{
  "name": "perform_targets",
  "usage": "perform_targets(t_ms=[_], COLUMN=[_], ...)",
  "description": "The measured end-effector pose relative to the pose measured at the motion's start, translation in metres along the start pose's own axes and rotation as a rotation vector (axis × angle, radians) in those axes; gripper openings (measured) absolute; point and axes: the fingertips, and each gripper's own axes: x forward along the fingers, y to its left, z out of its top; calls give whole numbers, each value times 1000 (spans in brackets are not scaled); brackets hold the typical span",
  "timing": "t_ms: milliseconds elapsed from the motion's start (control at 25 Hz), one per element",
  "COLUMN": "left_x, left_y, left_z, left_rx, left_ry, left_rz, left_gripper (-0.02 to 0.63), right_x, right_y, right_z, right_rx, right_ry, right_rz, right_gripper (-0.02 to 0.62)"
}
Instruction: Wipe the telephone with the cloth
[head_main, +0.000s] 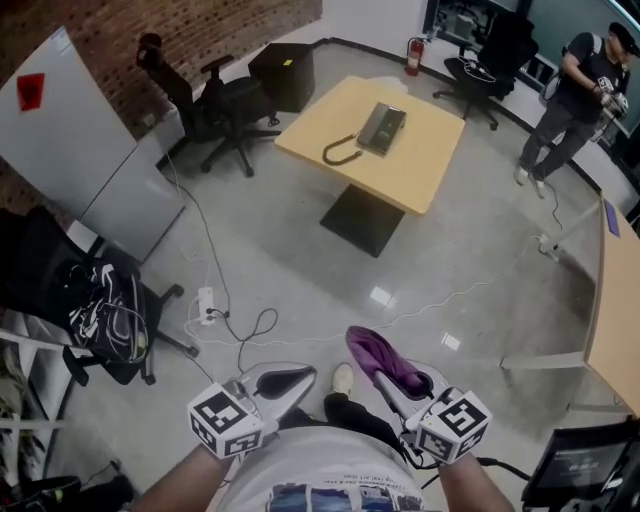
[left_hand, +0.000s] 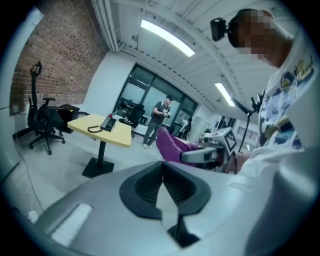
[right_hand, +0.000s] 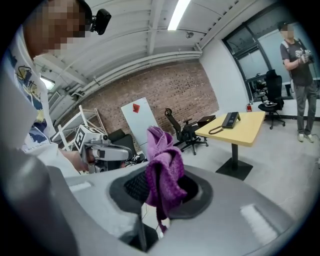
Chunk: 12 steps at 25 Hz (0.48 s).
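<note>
The right tongs (right_hand: 161, 192) are pinching a purple cloth (right_hand: 162, 172) near its middle, so a bunched fold is standing up above the pads and a short tail is hanging below. Gripping it this way is leaving a soft wad out front, which looks suited to rubbing over a surface. The left tongs (left_hand: 162, 189) are pressed together with nothing between them, probably because they are having no job yet; they may be wanted later for steadying the telephone. In the head view both are hanging low and close to the person's body, the left at 7 o'clock and the right at 5 o'clock. Both are pointing forward, in a carrying pose rather than a working one.

The telephone (head_main: 381, 128) is lying well apart from them at 12 o'clock, on a yellow bench (head_main: 415, 175), with its dark cord (head_main: 340, 152) looping off at its 8 o'clock. Open floor is stretching between the person and the bench, so I judge that the wiping is not yet beginning and the person is needing to walk over first. A power strip (head_main: 207, 305) and its cables are trailing over the floor at 9 o'clock, off the straight path but worth minding. Office chairs (head_main: 225, 115) are standing at 11 o'clock, and another person (head_main: 575, 90) is standing at 2 o'clock, apart from the bench.
</note>
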Motion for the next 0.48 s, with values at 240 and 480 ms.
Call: perform_targets(t_ms=[240,480], left_x=[24,51], left_y=[26,65], left_z=[28,51], left_rx=[6,1], left_ry=[-7,-11], left_rz=[33,6], left_gripper=[5,5], right_x=[18,50], right_y=[-47,-81], right_z=[22,46], right_rx=[1,3], right_ry=[6,10], right_rz=[4,-13], right_gripper=[83,83])
